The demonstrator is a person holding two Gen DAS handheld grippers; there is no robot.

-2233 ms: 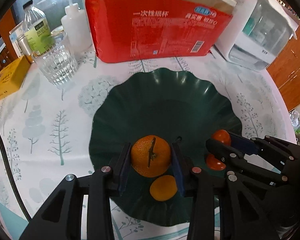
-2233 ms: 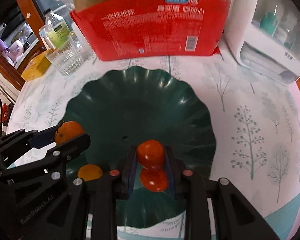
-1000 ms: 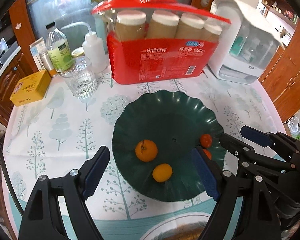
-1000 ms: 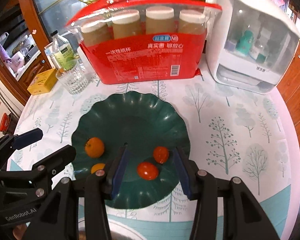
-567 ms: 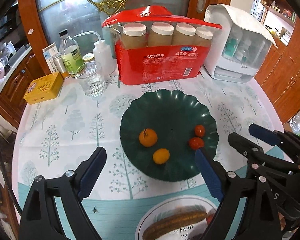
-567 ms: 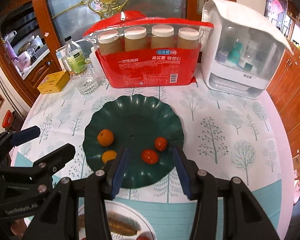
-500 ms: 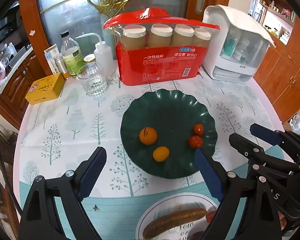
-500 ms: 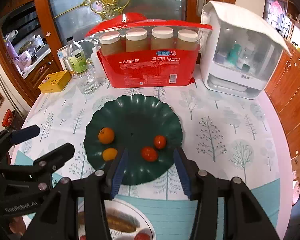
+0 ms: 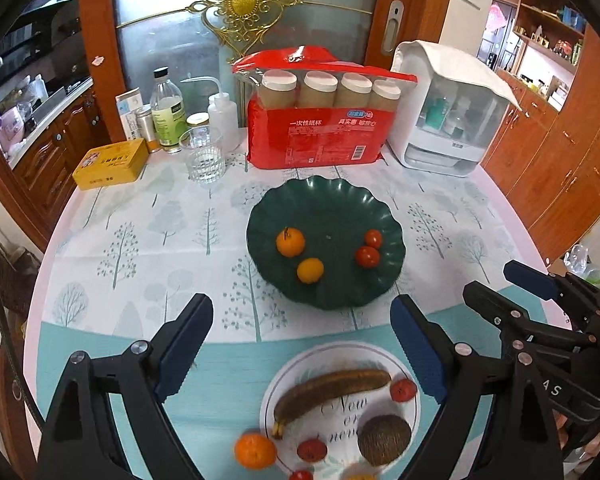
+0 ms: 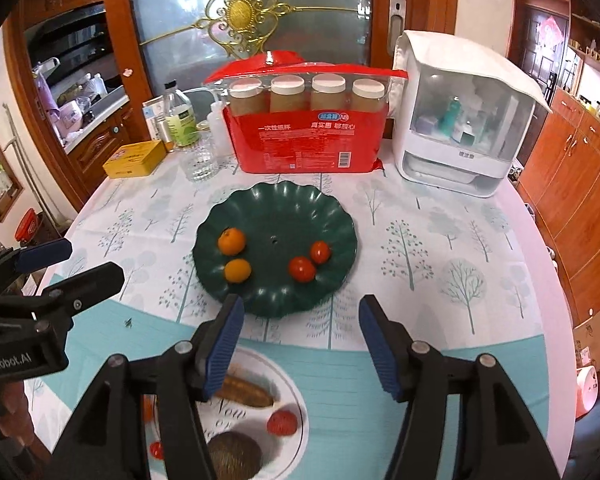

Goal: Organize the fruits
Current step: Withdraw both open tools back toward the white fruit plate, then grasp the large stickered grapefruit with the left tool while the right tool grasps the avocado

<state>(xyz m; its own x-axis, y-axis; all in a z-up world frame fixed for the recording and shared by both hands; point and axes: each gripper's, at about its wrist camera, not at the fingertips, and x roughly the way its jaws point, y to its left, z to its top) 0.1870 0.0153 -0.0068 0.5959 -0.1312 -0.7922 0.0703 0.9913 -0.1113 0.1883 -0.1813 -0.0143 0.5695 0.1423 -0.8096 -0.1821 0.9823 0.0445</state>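
A dark green scalloped plate (image 9: 332, 204) (image 10: 284, 204) holds two oranges (image 9: 290, 242) (image 9: 310, 270) on its left and two tomatoes (image 9: 373, 238) (image 9: 367, 256) on its right. Nearer me, a white plate (image 9: 404, 424) (image 10: 296, 396) carries a brown banana (image 9: 332, 388), a kiwi (image 9: 384, 434), small red fruits (image 9: 403, 390) and an orange (image 9: 255, 451) at its left rim. My left gripper (image 9: 302, 352) is open and empty above the white plate. My right gripper (image 10: 300, 340) is open and empty between the two plates.
A red pack of paper cups (image 9: 320, 120), a white storage box (image 9: 448, 112), a glass (image 9: 205, 156), bottles (image 9: 166, 112) and a yellow tin (image 9: 112, 164) stand along the table's back. Wooden cabinets (image 10: 572, 160) are at the right.
Both grippers let go of an orange and a tomato on the green plate, opened wide and pulled back and up. The white plate with more fruit has come into view.
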